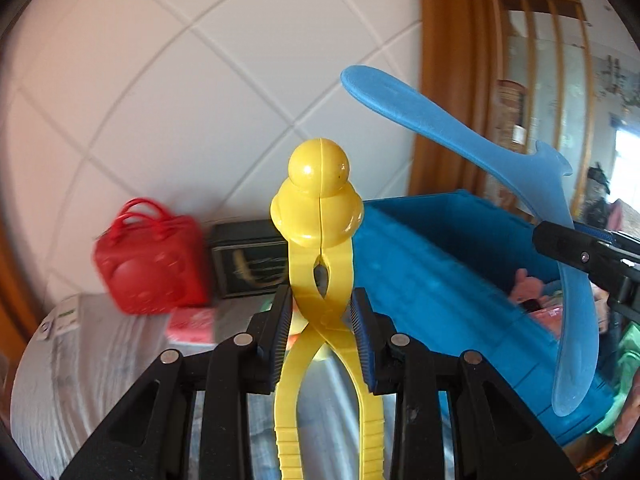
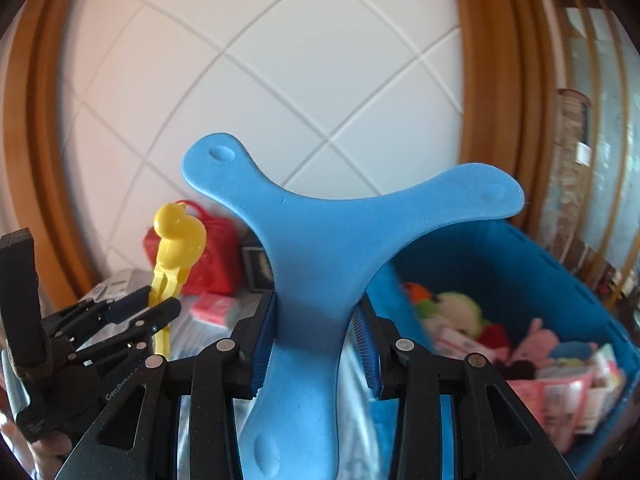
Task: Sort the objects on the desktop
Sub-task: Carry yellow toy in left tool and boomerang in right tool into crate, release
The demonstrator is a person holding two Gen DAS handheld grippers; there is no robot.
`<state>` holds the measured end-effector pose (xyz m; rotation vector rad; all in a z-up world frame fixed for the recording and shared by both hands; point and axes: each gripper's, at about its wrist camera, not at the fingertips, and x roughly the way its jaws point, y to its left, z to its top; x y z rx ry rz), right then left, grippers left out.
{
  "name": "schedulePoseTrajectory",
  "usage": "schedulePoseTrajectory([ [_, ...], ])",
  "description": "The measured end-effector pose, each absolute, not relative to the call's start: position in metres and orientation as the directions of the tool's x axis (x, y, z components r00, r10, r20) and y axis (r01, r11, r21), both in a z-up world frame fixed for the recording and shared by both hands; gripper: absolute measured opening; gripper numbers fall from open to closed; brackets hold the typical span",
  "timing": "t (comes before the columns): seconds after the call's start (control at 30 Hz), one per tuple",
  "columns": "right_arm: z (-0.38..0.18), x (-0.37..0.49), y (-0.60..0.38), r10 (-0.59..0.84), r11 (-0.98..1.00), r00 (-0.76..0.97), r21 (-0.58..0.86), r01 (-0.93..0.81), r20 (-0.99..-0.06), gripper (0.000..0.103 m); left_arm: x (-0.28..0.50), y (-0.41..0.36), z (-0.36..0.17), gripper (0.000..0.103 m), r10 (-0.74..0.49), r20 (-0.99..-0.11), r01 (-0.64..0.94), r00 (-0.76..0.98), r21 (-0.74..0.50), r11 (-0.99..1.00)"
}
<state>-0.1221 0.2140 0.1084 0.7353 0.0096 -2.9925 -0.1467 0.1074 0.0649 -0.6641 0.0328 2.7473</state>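
Tiled wall, cluttered desk [image 1: 100, 360] | blue bin [image 2: 520, 264] part-filled | left gripper [image 1: 322, 320] jaws clamp yellow duck tongs [image 1: 318, 216] | right gripper [image 2: 316, 344] jaws clamp blue boomerang [image 2: 316, 248] | both undropped

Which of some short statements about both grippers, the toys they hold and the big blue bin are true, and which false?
1. The left gripper is shut on the yellow plastic duck-shaped tongs. True.
2. The right gripper is empty. False: it clamps the blue three-armed foam boomerang.
3. The blue plastic storage bin is empty. False: it holds plush toys and packets.
4. A red handbag stands behind, on the table. True.
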Motion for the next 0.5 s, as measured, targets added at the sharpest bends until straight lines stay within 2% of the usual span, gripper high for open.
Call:
schedulePoseTrajectory([
  [0.17, 0.132, -0.113, 0.293, 0.059, -0.998, -0.876, -0.005, -0.065, -0.479, 0.037, -0.162, 0.196, 0.092, 0.029, 0.39, -0.444, -0.415, -0.807, -0.044, -0.909],
  [0.3, 0.14, -0.124, 0.352, 0.133, -0.99, -0.847, -0.027, -0.139, -0.515, 0.037, -0.178, 0.261, 0.104, 0.029, 0.456, -0.485, -0.484, -0.746, -0.075, -0.872],
  [0.5, 0.134, -0.152, 0.416, 0.181, -0.979, -0.785, -0.028, -0.204, -0.592, 0.038, -0.203, 0.349, 0.108, 0.029, 0.486, -0.532, -0.538, -0.693, -0.068, -0.84],
])
